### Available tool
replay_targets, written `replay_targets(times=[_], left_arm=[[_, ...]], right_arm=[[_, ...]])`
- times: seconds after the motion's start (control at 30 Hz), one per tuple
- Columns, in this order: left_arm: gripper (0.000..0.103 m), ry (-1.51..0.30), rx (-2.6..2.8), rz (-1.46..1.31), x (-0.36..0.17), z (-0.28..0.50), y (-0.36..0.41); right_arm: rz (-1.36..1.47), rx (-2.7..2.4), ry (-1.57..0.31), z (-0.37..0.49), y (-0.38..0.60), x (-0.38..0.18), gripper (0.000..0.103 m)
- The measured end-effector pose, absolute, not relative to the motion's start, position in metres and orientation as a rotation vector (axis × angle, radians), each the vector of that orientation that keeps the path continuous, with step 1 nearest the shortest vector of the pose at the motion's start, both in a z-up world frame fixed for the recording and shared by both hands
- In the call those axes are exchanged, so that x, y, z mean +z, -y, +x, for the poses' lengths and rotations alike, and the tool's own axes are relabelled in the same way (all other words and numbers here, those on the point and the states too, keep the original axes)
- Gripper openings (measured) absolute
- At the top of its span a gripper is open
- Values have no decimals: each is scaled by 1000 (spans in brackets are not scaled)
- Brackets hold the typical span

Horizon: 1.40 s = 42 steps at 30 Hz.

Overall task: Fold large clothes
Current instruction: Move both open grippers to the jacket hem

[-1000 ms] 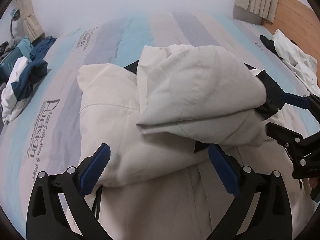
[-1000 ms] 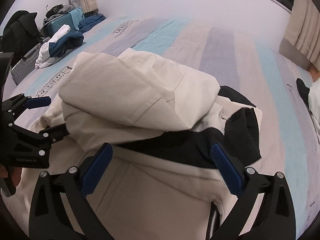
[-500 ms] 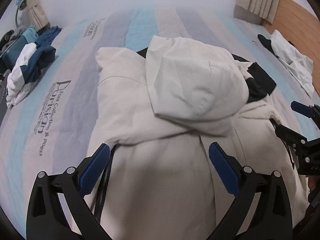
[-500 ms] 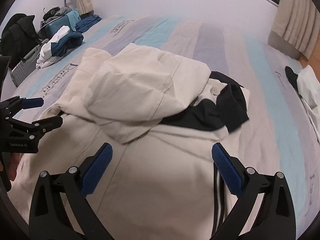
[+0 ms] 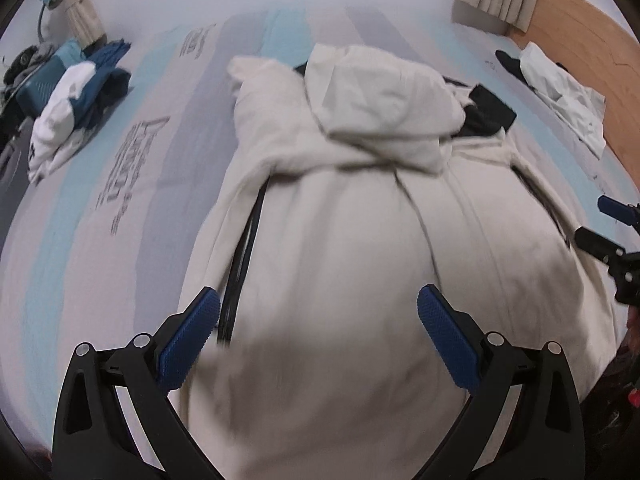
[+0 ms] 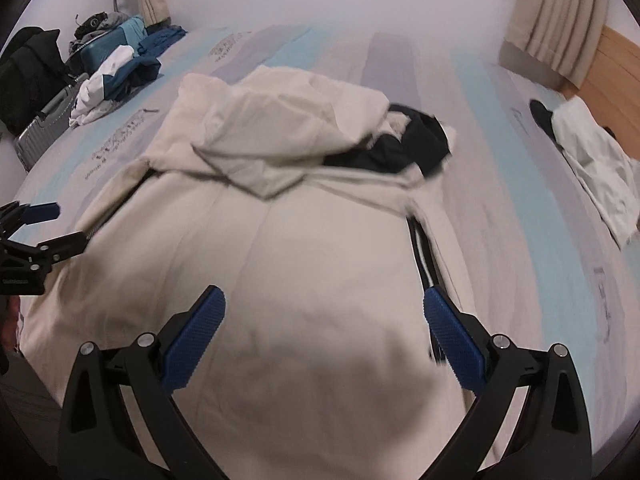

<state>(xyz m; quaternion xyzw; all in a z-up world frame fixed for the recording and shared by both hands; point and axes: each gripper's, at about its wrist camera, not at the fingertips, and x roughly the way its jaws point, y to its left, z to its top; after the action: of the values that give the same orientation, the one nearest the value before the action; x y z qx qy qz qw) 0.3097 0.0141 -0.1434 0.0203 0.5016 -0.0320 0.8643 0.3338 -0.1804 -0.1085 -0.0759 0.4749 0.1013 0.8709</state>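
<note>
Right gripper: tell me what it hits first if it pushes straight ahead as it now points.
Probably the cream-coloured hooded jacket spread on the striped bed cover. The right gripper, jaws open, points at its broad body panel; the folded-over hood lies further on. Depth is unclear.

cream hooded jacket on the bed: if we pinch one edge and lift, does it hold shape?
Probably not. The cream hooded jacket lies rumpled, its hood slumped in soft folds, so it likely droops. It covers much of the bed and looks thick, so probably heavy for one pinch.
</note>
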Motion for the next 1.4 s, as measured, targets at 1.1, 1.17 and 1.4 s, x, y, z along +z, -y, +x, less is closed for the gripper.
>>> replay_targets(times=[1.1, 1.17, 1.4], left_arm=[[97, -1180, 106, -60, -199, 178, -112], [97, -1191, 118, -84, -205, 174, -119], [89, -1222, 55, -42, -215, 162, -108]], right_arm=[[-197, 96, -1318, 216, 304, -193, 96], [-187, 94, -1320, 213, 307, -197, 96], [-113, 105, -1356, 201, 314, -210, 94]])
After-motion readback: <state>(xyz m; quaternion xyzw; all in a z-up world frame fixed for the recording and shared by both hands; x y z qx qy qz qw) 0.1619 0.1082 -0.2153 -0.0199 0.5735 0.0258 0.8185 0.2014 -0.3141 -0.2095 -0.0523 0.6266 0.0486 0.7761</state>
